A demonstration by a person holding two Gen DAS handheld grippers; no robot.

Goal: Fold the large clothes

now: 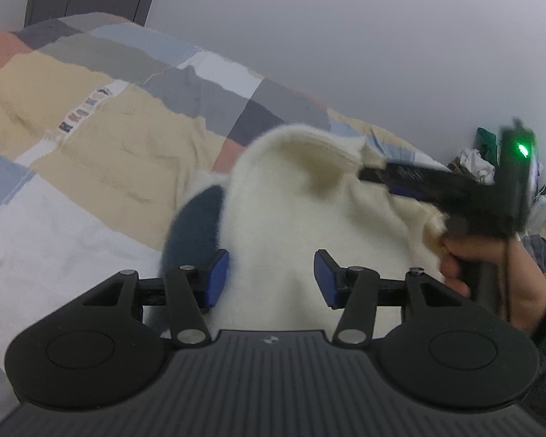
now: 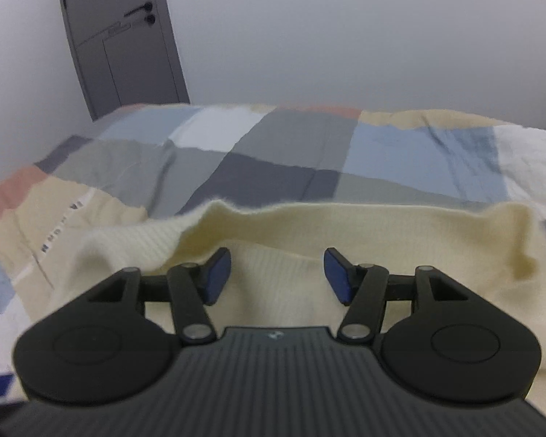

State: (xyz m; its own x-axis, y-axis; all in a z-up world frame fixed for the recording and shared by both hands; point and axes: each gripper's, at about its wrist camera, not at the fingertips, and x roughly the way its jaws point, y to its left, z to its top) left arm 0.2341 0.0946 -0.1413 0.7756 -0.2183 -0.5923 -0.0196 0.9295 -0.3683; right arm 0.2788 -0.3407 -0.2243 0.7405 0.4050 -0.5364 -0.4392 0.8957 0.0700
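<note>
The cream sweater lies rumpled on the bed, its ribbed hem raised in a fold running from 9 to 3 o'clock ahead of the right hand-held gripper. That gripper's jaws stand partly apart with knit below and between them, the pads not pressing on it. The left hand-held gripper is likewise half-spread over the sweater, a dark blue patch of the garment at its 9 o'clock. This looks like the arranging step, before any clean fold. Next, each gripper probably needs to close on an edge or corner so the cloth can be pulled flat.
</note>
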